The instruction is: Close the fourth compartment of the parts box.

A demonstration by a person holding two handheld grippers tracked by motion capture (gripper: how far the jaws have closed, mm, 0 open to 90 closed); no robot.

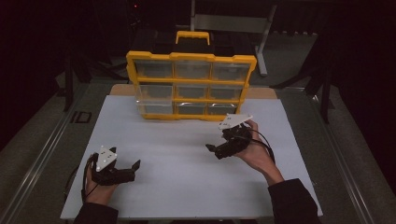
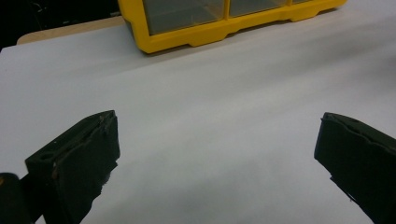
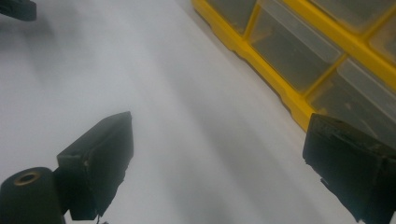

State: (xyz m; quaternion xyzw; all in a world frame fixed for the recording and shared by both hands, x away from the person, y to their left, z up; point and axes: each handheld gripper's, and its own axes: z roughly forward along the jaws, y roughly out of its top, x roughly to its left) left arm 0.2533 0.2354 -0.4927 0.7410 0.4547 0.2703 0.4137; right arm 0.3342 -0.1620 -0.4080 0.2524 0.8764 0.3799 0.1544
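Left claw (image 2: 217,154) wide, organizer (image 2: 224,21) top cropped.

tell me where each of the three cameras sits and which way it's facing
High view: above the person's side, looking forward and down on the white board and the yellow organiser case; both forearms, the left gripper and the right gripper show.
Left gripper view: rides the left gripper, low over the board, facing the case's corner; its two black fingers stand wide apart.
Right gripper view: rides the right gripper, tilted, with the case's clear-fronted compartments at its right; fingers wide apart.
All three share the case and board.
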